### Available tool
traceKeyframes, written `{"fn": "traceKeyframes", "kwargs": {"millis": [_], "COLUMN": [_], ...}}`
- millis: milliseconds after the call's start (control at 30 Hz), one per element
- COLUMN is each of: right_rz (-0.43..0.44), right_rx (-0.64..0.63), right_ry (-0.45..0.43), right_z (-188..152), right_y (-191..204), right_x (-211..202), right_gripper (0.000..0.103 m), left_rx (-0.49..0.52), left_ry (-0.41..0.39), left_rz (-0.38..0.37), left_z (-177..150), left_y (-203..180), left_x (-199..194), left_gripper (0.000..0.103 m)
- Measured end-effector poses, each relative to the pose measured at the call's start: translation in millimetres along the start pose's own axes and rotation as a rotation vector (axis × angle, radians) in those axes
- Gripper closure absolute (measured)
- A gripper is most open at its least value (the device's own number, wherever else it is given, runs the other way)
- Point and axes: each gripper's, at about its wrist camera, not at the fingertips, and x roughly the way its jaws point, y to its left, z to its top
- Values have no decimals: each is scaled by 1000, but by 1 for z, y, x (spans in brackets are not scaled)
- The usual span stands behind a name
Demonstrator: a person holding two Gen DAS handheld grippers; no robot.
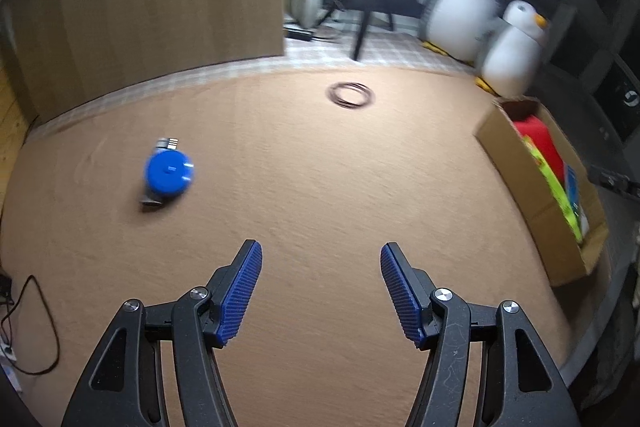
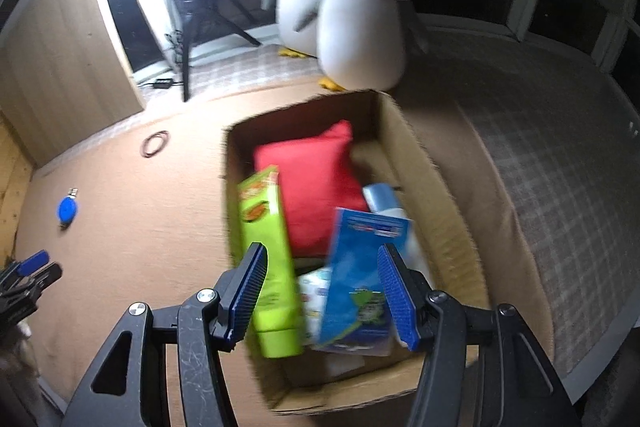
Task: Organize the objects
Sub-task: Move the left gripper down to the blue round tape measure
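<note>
Left gripper (image 1: 321,287) hangs wide open, empty, over the mat (image 1: 280,211). The blue tag (image 1: 169,174) lies ahead and left of it, nearer this arm. Right gripper (image 2: 322,291), also open, hovers over the box (image 2: 436,183).

2 plush penguins (image 2: 362,23), 1 cardboard box (image 2: 432,187), 1 blue reel (image 1: 168,174), 1 ring bundle (image 1: 351,95).
</note>
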Motion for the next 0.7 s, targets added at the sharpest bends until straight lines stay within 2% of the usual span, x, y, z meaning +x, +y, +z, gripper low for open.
{"fn": "traceKeyframes", "kwargs": {"millis": [133,267,600,700], "right_rz": [44,75,174,194], "right_rx": [-18,-46,-101,-110], "right_ry": [-2,0,28,33], "right_z": [1,-1,-9,-11], "right_y": [21,43,101,114], "right_x": [-2,-1,6,7], "right_gripper": [49,49,49,49], "left_rx": [-55,-118,-272,-308], "left_ry": [-26,-41,-66,-55], "left_rz": [70,99,99,84], "left_z": [13,25,50,57], "left_y": [37,73,150,165], "left_x": [1,2,23,35], "left_gripper": [38,37,38,43]}}
